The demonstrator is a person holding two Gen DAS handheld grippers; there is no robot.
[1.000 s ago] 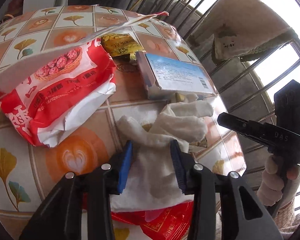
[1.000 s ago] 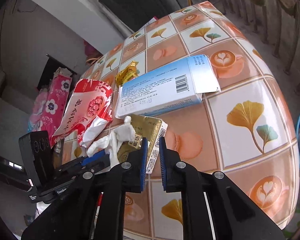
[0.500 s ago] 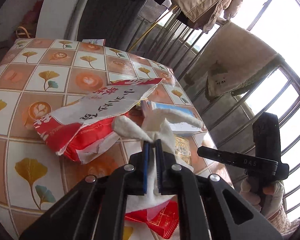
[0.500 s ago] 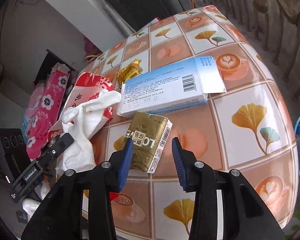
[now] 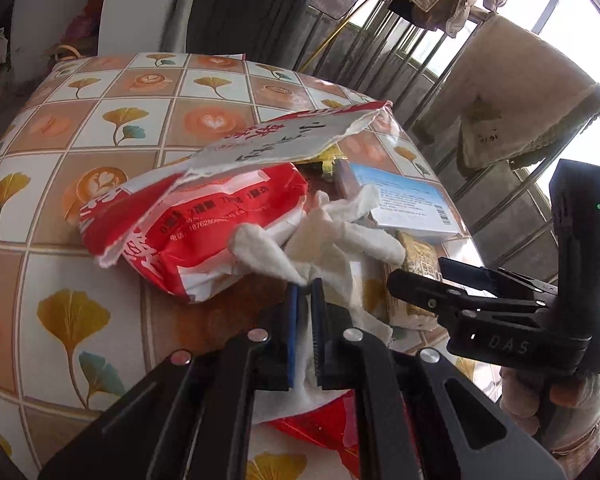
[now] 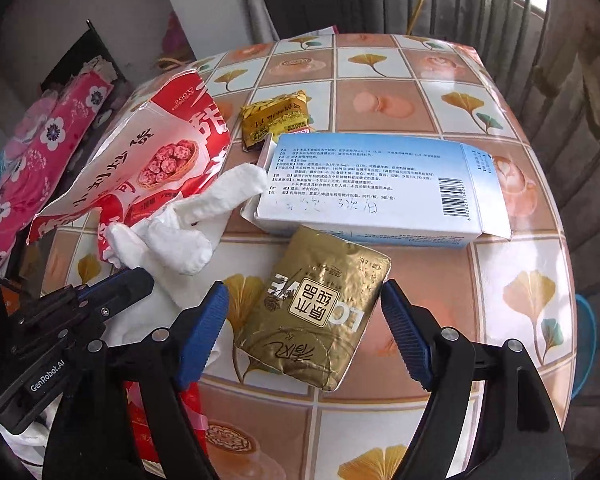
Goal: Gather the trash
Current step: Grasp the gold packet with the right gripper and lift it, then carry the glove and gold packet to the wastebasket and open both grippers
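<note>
Table point(image 6: 520, 240): tiled leaf-and-cup pattern; bears all the trash. Landmark for all places below: the blue box.
Red bag point(image 6: 156, 160): largest item, torn open, lies left of the box in the right wrist view; its torn flap stands up over the box's near end in the left wrist view.
Blue box point(image 6: 372, 196): flat carton, end flap open, lies mid-table.
Tissue point(image 5: 332, 240): white, crumpled, between the red bag and the box, one tip touching the box's left end. Its lower part runs down between the left jaws.
Gold pack point(image 6: 320, 312): foil pouch, just in front of the box, one corner touching or overlapping the box's front edge.
Yellow packet point(image 6: 276, 120): small, just behind the box's left corner.
Left gripper point(image 5: 305, 312): jaws clenched on the tissue; cloth shows pinched between the blue pads.
Right gripper point(image 6: 306, 332): jaws opening, straddling the gold pack; pads clear of it on both sides.
Step in hand: right gripper takes the gold pack, judged from the straddle.
Method: lower until the pads flank the pack's long edges, stay clear of the box corner, then close. Foil is likely slippery; seat the pads low and centred.
Risk: lifting the tissue may drag the red bag's flap.
</note>
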